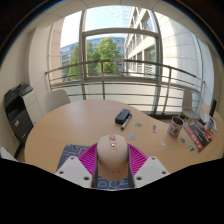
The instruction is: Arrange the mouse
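A beige computer mouse [112, 155] sits between my gripper's [112, 162] two fingers, its wheel end pointing away from me. The pink pads [88, 158] press on both of its sides, so the gripper is shut on the mouse. Below and around the fingers lies a patterned grey-blue mouse mat [68, 153] on the near edge of the round wooden table [80, 125]. Whether the mouse rests on the mat or is held just above it is hidden by the fingers.
Beyond the mouse a small black device [122, 117] lies mid-table. A pink mug [176, 126] and stacked magazines [200, 136] stand to the right. A white chair [56, 100] and a black cabinet [18, 108] are left; large windows are behind.
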### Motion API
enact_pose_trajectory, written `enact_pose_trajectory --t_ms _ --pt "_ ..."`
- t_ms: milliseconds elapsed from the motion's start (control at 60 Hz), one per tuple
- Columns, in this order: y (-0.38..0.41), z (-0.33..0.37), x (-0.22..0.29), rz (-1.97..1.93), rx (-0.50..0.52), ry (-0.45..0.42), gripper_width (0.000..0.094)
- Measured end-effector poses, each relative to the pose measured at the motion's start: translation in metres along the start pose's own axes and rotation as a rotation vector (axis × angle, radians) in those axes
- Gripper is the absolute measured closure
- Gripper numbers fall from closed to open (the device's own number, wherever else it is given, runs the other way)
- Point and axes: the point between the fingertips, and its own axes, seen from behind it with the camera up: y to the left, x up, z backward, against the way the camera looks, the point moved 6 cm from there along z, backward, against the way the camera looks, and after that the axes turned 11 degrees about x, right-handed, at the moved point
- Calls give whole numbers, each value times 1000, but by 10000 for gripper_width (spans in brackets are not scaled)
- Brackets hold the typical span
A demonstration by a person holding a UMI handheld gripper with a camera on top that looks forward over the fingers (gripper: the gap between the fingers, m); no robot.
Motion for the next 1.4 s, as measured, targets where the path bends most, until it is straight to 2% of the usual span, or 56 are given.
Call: enact_pose_trajectory --t_ms 50,100,217,267,400,433,517,567,617,917,1183,1400 --pt "8 -16 -16 4 12 56 527" --pt "22 -34 -52 5 20 91 525" --pt "31 -53 -87 12 17 165 494" --pt "34 -57 -95 1 22 183 482" --pt "37 -55 -101 -2 19 208 380" --pt "37 -51 -98 7 9 211 329" --pt "41 -35 -82 24 4 186 74" --pt "43 -20 -72 32 -9 176 111" --pt "45 -1 -54 41 -19 163 82" --pt "73 114 -5 54 -37 56 88" --pt "92 196 -22 67 -46 37 90" --pt "101 232 -39 60 -44 56 90"
